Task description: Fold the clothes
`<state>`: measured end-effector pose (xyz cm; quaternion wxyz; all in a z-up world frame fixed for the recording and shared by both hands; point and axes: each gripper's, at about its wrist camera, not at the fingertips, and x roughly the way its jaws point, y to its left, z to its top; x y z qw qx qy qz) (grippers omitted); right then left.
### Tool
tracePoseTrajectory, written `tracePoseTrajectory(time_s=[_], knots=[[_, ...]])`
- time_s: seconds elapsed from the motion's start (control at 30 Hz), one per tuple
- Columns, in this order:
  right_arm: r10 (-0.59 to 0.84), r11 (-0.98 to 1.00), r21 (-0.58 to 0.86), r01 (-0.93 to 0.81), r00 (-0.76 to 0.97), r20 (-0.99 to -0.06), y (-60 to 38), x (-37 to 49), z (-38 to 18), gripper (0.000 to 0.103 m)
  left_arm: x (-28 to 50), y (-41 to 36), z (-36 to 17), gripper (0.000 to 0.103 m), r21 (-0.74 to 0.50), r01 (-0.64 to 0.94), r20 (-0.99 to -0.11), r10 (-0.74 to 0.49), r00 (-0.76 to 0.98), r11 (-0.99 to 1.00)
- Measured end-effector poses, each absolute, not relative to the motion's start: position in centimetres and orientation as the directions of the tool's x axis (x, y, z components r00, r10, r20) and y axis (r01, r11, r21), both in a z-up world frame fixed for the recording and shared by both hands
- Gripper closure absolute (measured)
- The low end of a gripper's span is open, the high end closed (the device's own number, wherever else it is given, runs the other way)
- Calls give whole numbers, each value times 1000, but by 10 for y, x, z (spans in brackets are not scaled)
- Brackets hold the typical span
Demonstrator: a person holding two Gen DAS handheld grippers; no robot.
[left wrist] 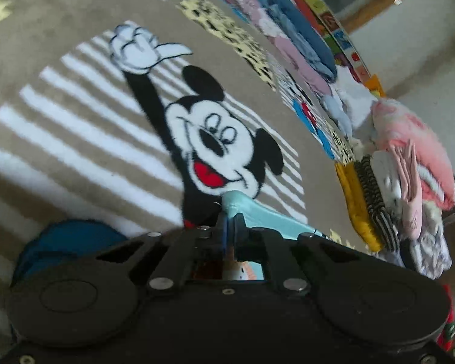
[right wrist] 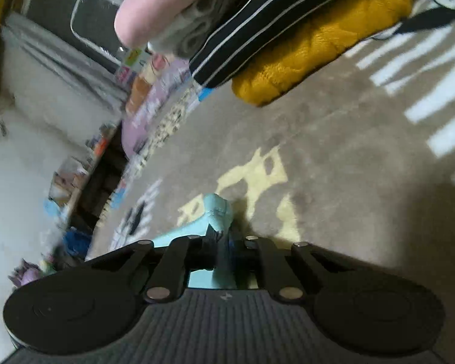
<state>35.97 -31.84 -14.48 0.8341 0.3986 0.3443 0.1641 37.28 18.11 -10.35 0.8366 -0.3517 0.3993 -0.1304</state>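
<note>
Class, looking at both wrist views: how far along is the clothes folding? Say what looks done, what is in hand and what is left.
Done: a stack of folded clothes sits on the rug, mustard knit at the bottom. In hand: both the left tongs and the right tongs are shut on a light blue garment, not yet folded. Left: loose clothes heaped along the rug's far edge.

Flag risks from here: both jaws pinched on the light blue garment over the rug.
1. Left gripper and right gripper each hold only a small tuck of the light blue garment, so a pull could slip it free.
2. The folded stack sits close by on the rug; a swing could topple it.
3. Both views are blurred, so edges may be misjudged.
</note>
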Motion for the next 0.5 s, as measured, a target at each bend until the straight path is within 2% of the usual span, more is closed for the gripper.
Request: tracePoseTrajectory(time_s=[0.1, 0.23, 0.33, 0.43, 0.5], knots=[[536, 632, 775, 17, 712, -453, -316, 359, -142, 96, 374, 179, -100, 90, -689, -76, -585, -491, 645, 721], [437, 715, 699, 1, 780, -449, -309, 345, -118, 71, 358, 176, -72, 89, -615, -4, -553, -429, 714, 788], [374, 792, 609, -48, 827, -421, -308, 333, -95, 71, 349, 168, -53, 89, -578, 93, -514, -450, 730, 811], [420, 821, 548, -160, 820, -390, -302, 335, -77, 72, 358, 155, -58, 89, -551, 105, -542, -451, 710, 828], [463, 824, 529, -203, 779, -423, -290, 346, -76, 72, 365, 146, -63, 89, -533, 106, -565, -447, 694, 839]])
